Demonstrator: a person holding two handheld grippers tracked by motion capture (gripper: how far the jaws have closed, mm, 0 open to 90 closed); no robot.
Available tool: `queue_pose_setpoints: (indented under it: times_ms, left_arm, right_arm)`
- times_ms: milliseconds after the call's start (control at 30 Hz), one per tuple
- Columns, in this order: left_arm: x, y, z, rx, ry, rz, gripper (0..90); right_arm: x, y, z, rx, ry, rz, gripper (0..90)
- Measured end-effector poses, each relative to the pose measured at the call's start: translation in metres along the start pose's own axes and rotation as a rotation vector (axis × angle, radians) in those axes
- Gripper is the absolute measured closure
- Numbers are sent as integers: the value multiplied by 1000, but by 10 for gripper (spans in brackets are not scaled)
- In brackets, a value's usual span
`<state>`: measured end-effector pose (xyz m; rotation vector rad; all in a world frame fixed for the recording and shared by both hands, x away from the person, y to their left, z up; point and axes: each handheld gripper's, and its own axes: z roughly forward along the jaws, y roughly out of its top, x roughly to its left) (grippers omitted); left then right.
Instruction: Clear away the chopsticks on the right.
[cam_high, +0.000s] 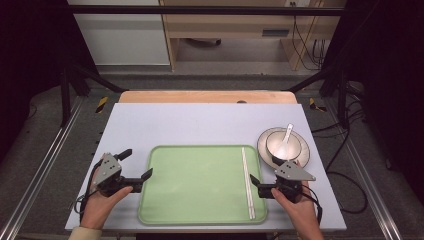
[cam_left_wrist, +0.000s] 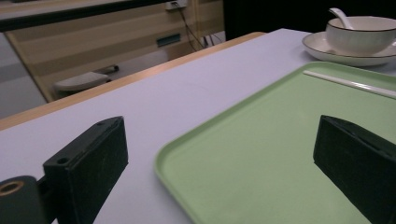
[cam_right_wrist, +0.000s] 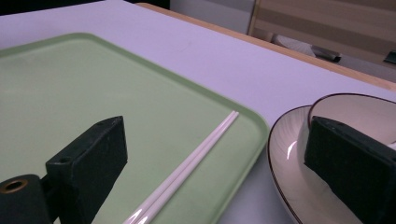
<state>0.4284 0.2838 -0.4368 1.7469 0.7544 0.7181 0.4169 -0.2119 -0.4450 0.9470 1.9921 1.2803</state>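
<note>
Desk (cam_high: 200, 120): pale lavender top, wooden edge at the far side.

Tray (cam_high: 195, 190): light green, rounded corners, flat on the desk between the two hands, near the person's edge. Bare apart from the chopsticks.

Chopsticks (cam_high: 247, 182): white pair, lying side by side and touching, along the tray's right side, running from near edge to far edge. In the right gripper view they (cam_right_wrist: 187, 163) lie between the two jaws, lower down on the tray, with neither jaw touching them.

Plate (cam_high: 304, 155): cream with a dark rim, on the desk just right of the tray's far right corner, close to it but apart.

Bowl (cam_high: 280, 145): cream, standing on the plate.

Spoon (cam_high: 286, 136): white, resting in the bowl, handle tilted up toward the far side.

Left hand-held gripper (cam_high: 136, 165): held in the left hand at the tray's left edge, jaws wide apart, nothing between them; one jaw over the desk, the other over the tray rim, as the left gripper view (cam_left_wrist: 219, 172) shows.

Right hand-held gripper (cam_high: 265, 175): held in the right hand at the tray's right edge, jaws wide apart, holding nothing; one jaw over the tray, the other over the plate's near rim (cam_right_wrist: 285, 168).
</note>
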Motion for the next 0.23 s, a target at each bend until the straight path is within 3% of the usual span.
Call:
queue_pose_setpoints:
  times_ms: [33,233]
  left_arm:
    - [2,-4,-3,-11,20,-20,26]
    - [14,-18,-9,-20,30,-39,25]
  right_arm:
    - [0,0,0,-1,-7,3,60]
    - [2,-3,-2,8,-31,16,63]
